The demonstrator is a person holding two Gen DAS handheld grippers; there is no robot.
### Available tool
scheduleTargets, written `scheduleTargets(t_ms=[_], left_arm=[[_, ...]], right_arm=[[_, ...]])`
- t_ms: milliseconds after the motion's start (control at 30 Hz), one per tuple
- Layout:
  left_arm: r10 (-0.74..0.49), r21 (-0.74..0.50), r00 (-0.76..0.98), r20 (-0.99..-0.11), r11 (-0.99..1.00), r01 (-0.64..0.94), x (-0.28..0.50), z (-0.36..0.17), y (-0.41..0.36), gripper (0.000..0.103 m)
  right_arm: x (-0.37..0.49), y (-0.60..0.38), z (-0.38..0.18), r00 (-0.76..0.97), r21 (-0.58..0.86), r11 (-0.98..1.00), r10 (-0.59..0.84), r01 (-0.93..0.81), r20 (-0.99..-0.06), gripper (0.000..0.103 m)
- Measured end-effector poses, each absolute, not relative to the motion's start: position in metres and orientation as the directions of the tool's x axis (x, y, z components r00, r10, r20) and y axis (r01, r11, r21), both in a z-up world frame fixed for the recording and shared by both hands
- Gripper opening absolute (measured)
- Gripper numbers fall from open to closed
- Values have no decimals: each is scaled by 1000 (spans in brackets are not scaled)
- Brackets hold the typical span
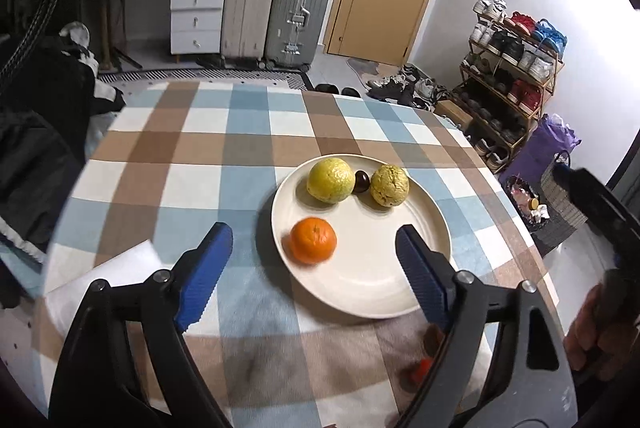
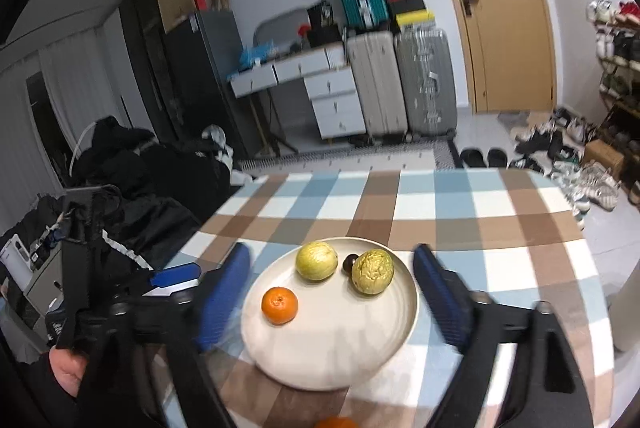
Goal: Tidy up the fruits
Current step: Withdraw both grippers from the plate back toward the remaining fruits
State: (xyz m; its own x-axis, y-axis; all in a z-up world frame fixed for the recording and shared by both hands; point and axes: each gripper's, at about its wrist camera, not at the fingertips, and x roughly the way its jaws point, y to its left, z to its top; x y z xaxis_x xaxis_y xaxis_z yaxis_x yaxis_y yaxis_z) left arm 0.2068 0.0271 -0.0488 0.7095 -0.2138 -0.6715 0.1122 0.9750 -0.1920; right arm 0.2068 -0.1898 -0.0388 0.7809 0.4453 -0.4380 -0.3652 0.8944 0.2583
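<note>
- Plate (image 1: pixel 436 228): round, cream, glossy, sitting on a checked blue, brown and white tablecloth (image 1: pixel 208 152).
- Orange (image 1: pixel 313 240): smooth, lying near the plate's left rim.
- Two yellow-green fruits, one smoother (image 1: pixel 331 180), one wrinkled (image 1: pixel 389 185), resting at the plate's far side with a small dark fruit (image 1: pixel 361 181) between them.
- My left gripper (image 1: pixel 314 270): I am holding it released, ribbed blue pads wide apart, nothing between them.
- My right gripper (image 2: pixel 332 302): likewise spread and empty, hovering above the plate.
- Orange-red bits (image 1: pixel 420 372) showing blurred at the table's near edge.
- Suitcases (image 1: pixel 276 16), drawers and a shoe rack (image 1: pixel 516 68) standing behind.
</note>
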Motion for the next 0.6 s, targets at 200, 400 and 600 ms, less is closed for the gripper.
scheduleTargets(t_ms=[200,400,600], left_arm=[[-191,-141,738,-648,981,130,165,-29,15,86],[-158,-93,777,-609,987,127,125,-15,8,102],[-147,-74,784,-603,989,129,89,-15,2,102]], right_arm=[[152,-198,-25,828,249,905,418,-345,-374,102],[110,-208,-19,853,273,906,405,-324,-329,103],[81,-217,-25,856,291,909,390,-299,-339,103]])
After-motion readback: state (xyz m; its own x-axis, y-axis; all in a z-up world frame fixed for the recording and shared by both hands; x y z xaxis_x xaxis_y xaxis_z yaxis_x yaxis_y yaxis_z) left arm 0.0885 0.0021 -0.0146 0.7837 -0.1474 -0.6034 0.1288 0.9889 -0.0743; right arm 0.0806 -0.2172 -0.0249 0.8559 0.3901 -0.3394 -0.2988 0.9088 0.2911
